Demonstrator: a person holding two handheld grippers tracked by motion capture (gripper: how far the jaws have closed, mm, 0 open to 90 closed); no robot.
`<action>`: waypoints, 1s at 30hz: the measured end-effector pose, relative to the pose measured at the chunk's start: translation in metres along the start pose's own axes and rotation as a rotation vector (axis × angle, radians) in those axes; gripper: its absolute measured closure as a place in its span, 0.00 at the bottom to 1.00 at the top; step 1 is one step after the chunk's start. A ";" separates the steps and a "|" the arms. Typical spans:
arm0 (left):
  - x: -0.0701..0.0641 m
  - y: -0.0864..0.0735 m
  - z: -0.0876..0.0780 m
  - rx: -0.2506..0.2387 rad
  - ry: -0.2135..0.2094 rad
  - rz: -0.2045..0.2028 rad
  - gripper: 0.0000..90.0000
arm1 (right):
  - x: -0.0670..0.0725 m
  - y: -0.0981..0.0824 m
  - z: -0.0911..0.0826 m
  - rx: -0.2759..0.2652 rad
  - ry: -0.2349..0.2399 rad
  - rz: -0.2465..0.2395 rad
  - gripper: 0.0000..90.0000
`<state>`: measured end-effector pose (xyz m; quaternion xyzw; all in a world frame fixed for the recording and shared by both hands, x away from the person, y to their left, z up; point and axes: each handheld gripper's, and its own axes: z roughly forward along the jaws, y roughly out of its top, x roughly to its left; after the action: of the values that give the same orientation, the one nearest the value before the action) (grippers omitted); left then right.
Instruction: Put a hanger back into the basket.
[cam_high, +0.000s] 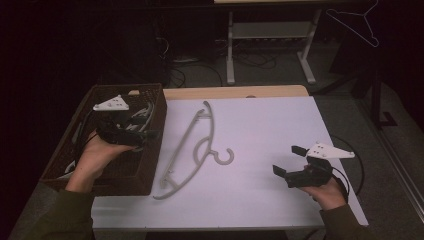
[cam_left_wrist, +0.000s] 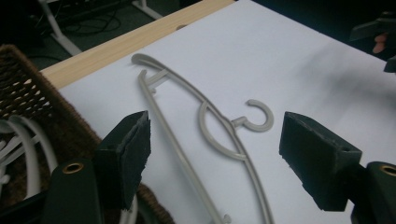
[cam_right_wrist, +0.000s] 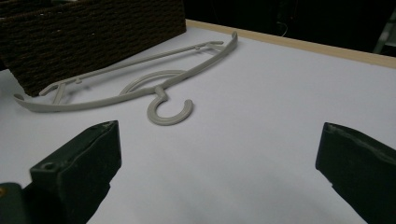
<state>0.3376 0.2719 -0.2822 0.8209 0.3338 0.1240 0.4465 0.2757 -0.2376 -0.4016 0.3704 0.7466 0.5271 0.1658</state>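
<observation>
A grey plastic hanger (cam_high: 209, 145) lies flat on the white table top, its hook toward the right, just right of a dark wicker basket (cam_high: 161, 112). My left gripper (cam_high: 147, 136) hovers over the basket's right side, open, nothing between its pads. In the left gripper view the hanger (cam_left_wrist: 232, 122) lies on the table beyond the open jaws (cam_left_wrist: 215, 158). At the table's right front, my right gripper (cam_high: 289, 160) is open and holds nothing. The right gripper view shows the hanger (cam_right_wrist: 161, 88) and the basket (cam_right_wrist: 93, 32) ahead of its wide-apart jaws (cam_right_wrist: 215, 172).
Several white hangers (cam_high: 140, 116) lie inside the basket (cam_left_wrist: 28, 88). A strip of bare wood (cam_high: 235, 92) runs along the table's far edge. Another hanger (cam_high: 357, 25) hangs at the far right, and a desk frame (cam_high: 230, 55) stands on the floor behind.
</observation>
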 end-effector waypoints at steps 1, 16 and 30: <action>-0.002 0.000 0.001 -0.001 -0.002 0.003 0.27 | 0.000 0.000 0.000 0.001 0.000 -0.002 0.00; -0.039 0.009 0.038 0.008 -0.079 0.051 0.26 | 0.000 0.000 0.000 0.001 0.000 -0.003 0.00; -0.075 0.008 0.090 0.049 -0.131 0.084 0.26 | 0.000 -0.001 0.001 0.002 0.004 -0.006 0.00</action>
<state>0.3302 0.1609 -0.3196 0.8511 0.2723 0.0805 0.4416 0.2760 -0.2375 -0.4026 0.3675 0.7485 0.5266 0.1654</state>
